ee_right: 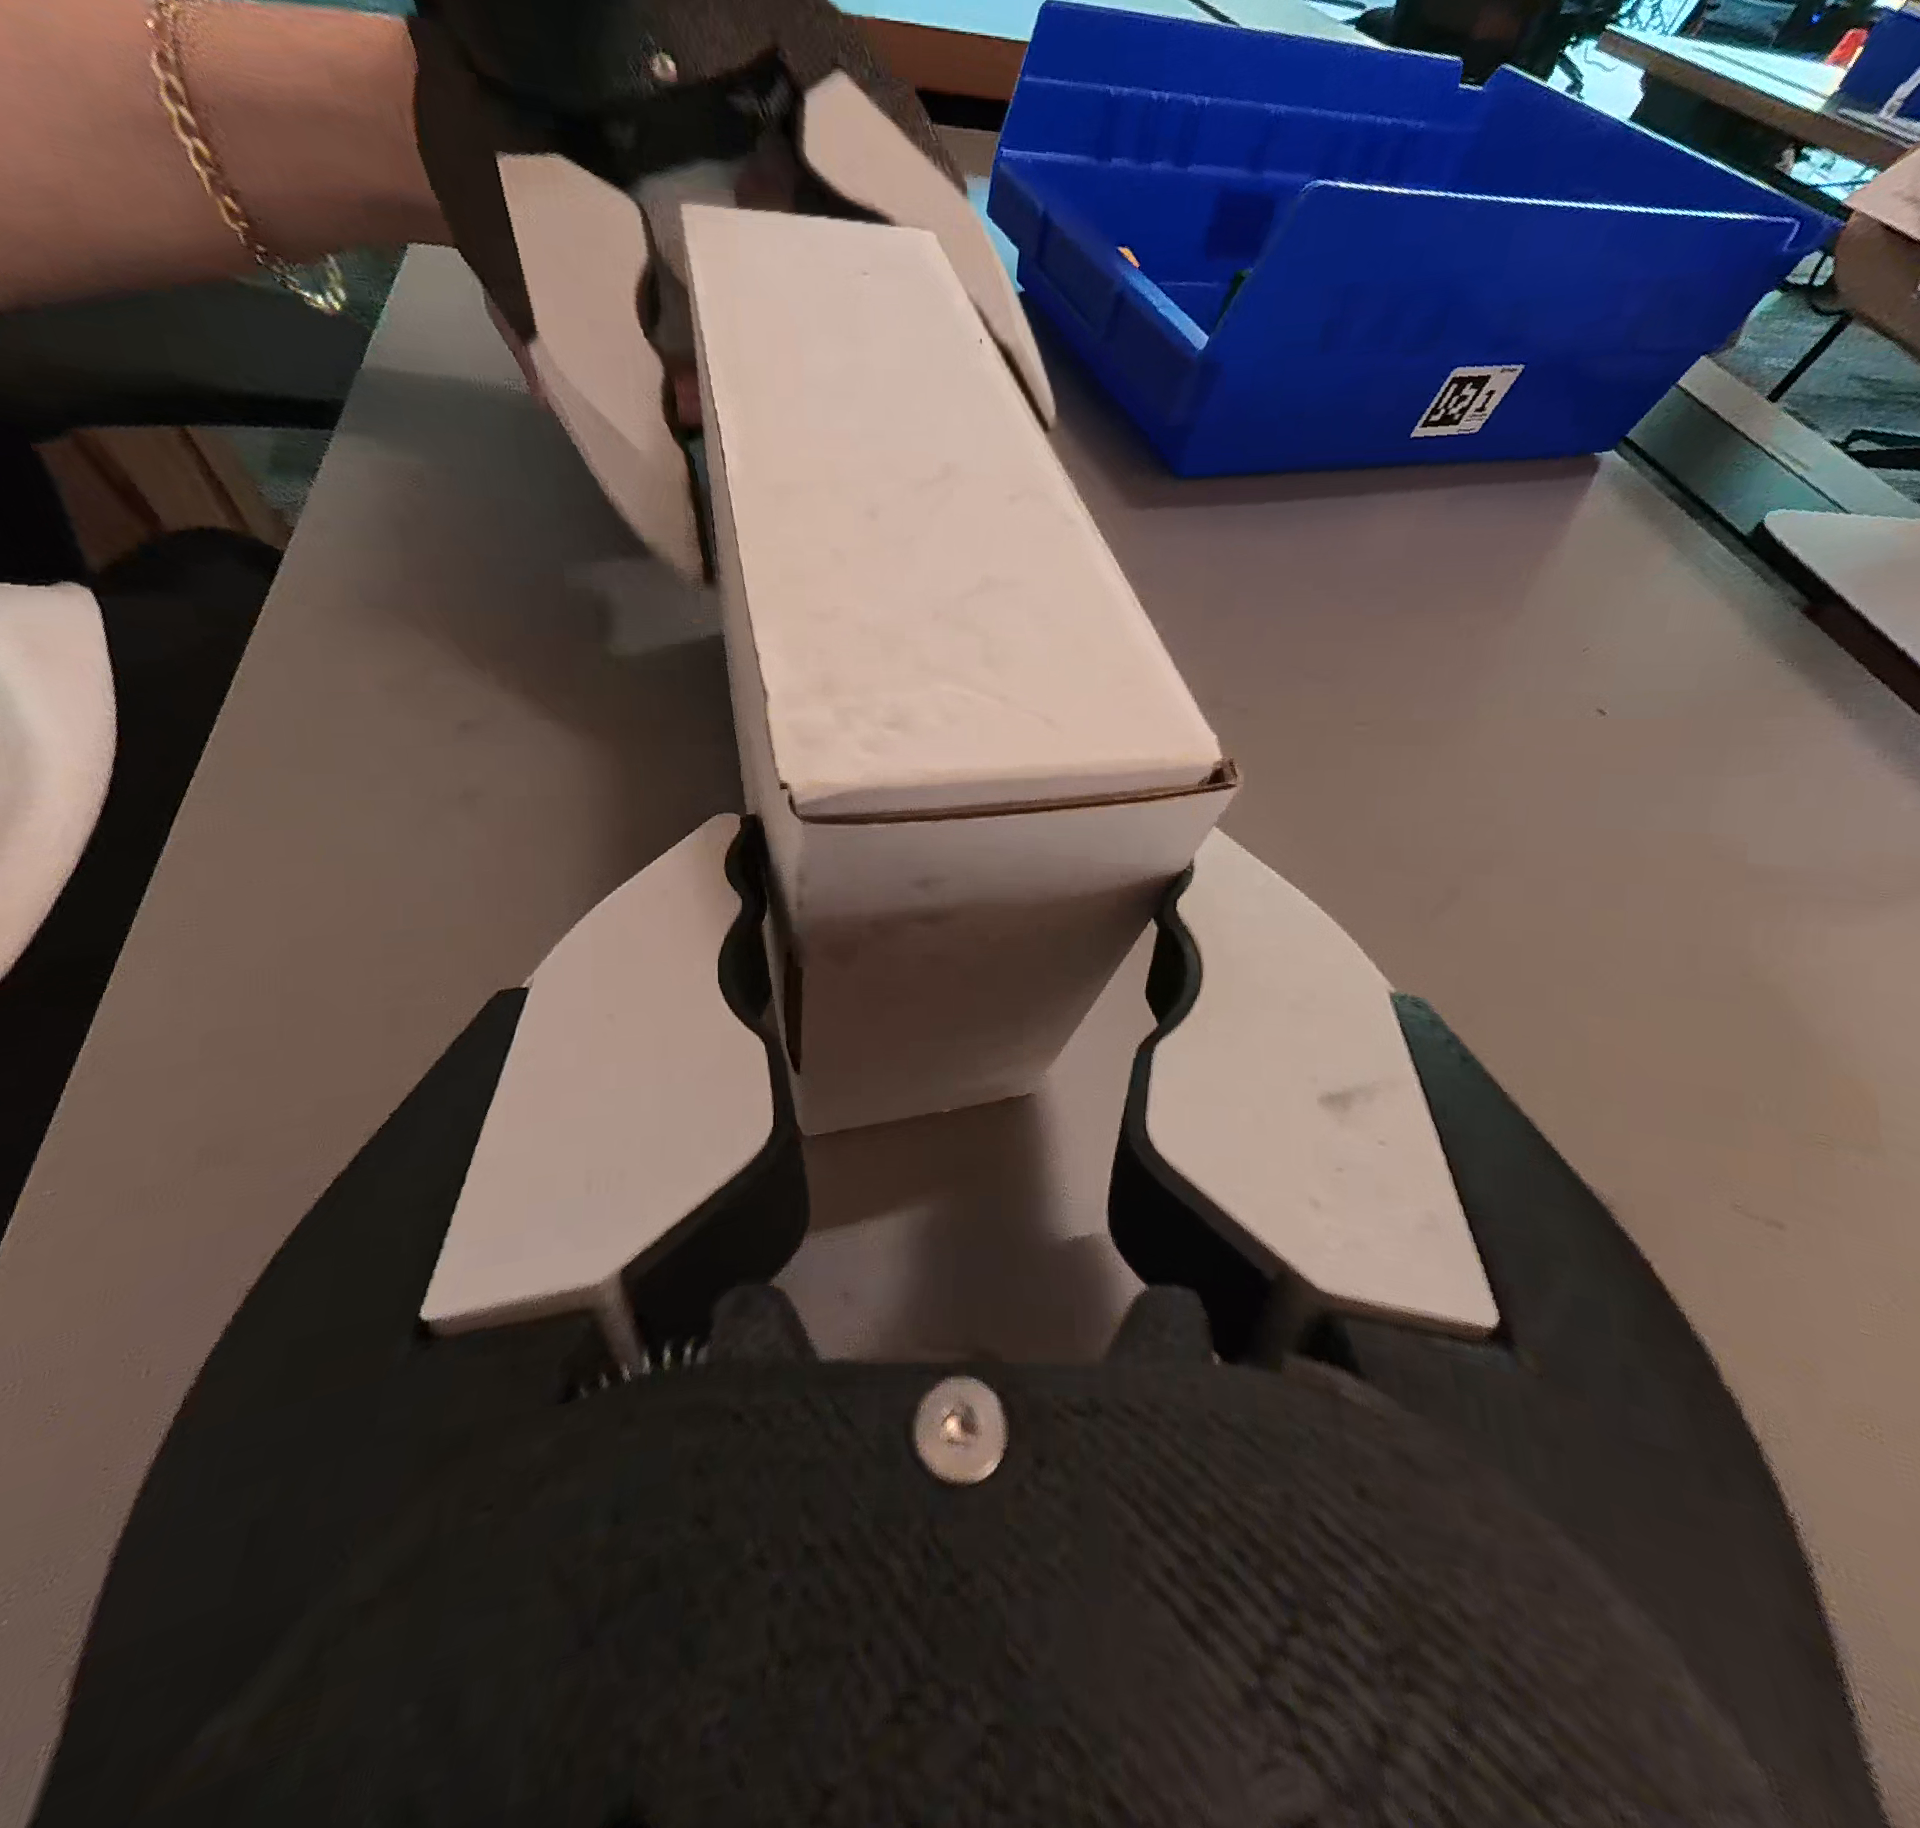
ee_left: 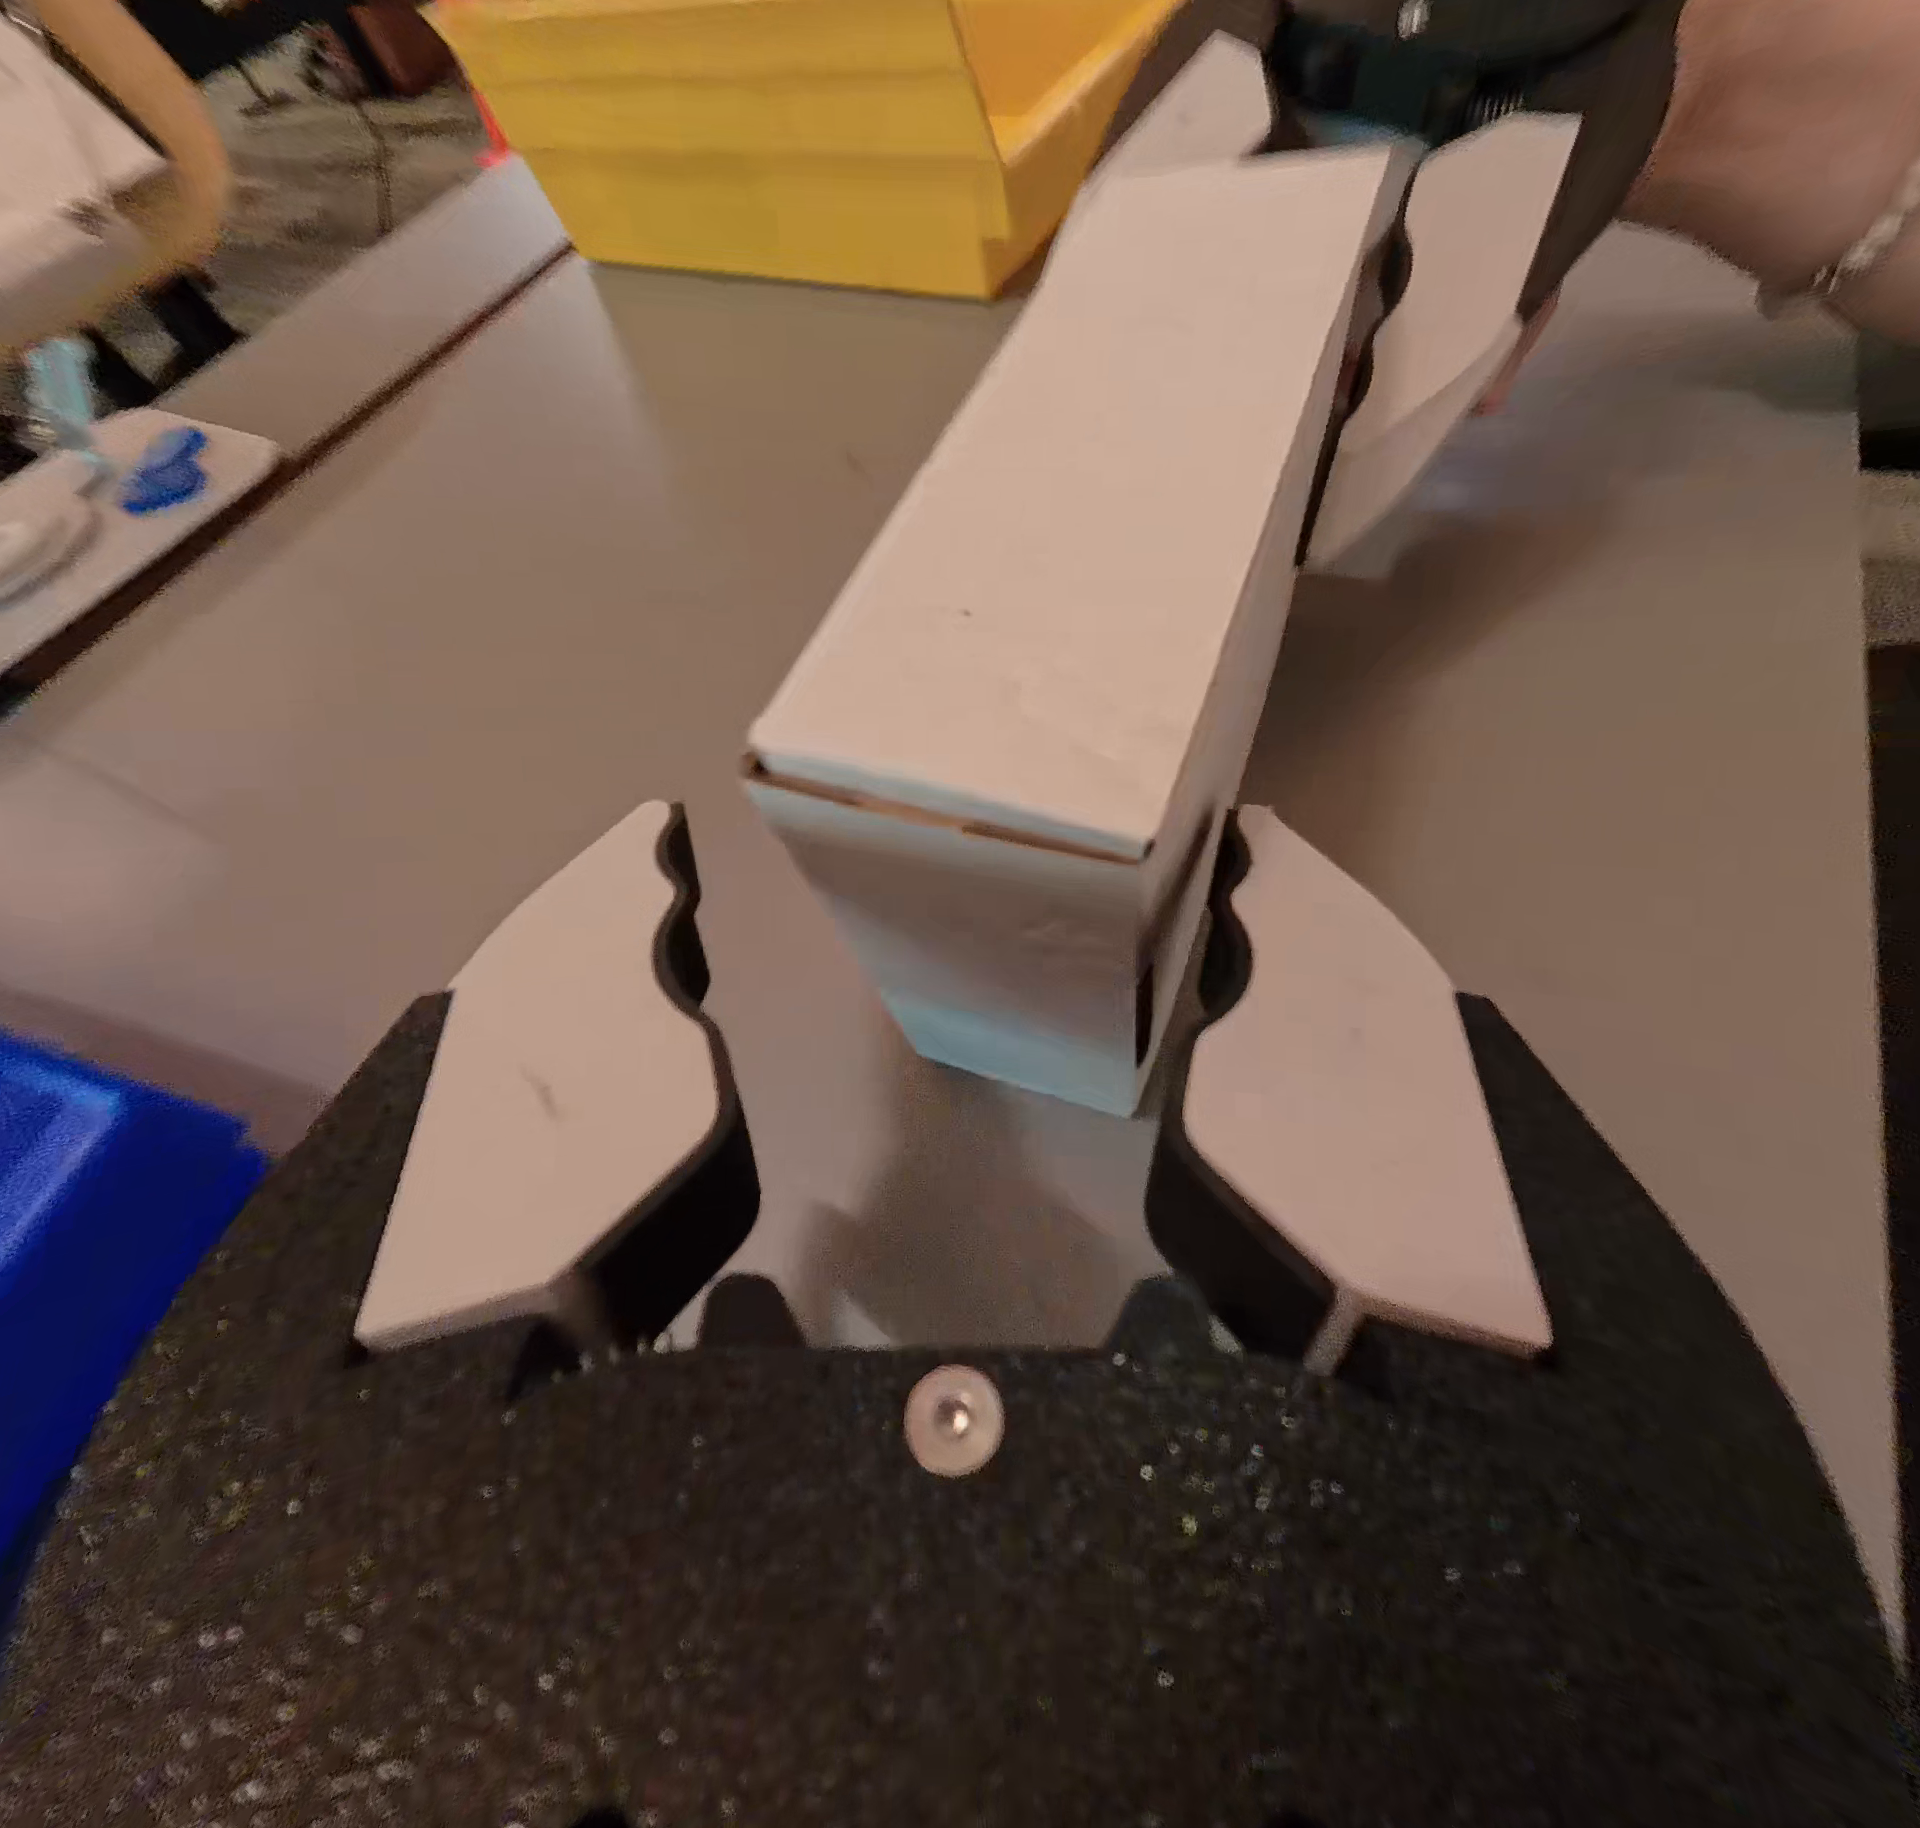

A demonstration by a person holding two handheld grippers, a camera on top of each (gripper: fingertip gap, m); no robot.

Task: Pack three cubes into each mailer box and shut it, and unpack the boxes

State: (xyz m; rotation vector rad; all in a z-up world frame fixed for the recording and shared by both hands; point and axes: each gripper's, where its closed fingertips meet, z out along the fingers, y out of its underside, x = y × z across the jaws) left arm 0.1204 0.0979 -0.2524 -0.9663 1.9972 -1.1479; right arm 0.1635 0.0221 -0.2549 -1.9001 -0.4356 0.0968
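Note:
A long white mailer box (ee_left: 1049, 573) lies closed on the grey table (ee_left: 416, 739), with one gripper at each end. My left gripper (ee_left: 956, 895) straddles the near end: its right finger (ee_left: 1330, 1051) touches the box and its left finger (ee_left: 582, 1051) stands a little off it. In the right wrist view my right gripper (ee_right: 958, 900) is shut on the other end of the box (ee_right: 914, 552), both pads against its sides. The left gripper (ee_right: 862, 479) shows at the far end there, and the right gripper (ee_left: 1340, 220) shows far off in the left view. No cubes are in view.
A yellow bin (ee_left: 779, 116) stands behind the box in the left view. A blue bin (ee_right: 1351, 324) stands to the right of the box in the right view, and its corner (ee_left: 83, 1259) shows at lower left. A hand (ee_left: 1766, 116) and a braceleted wrist (ee_right: 208, 116) hold the grippers.

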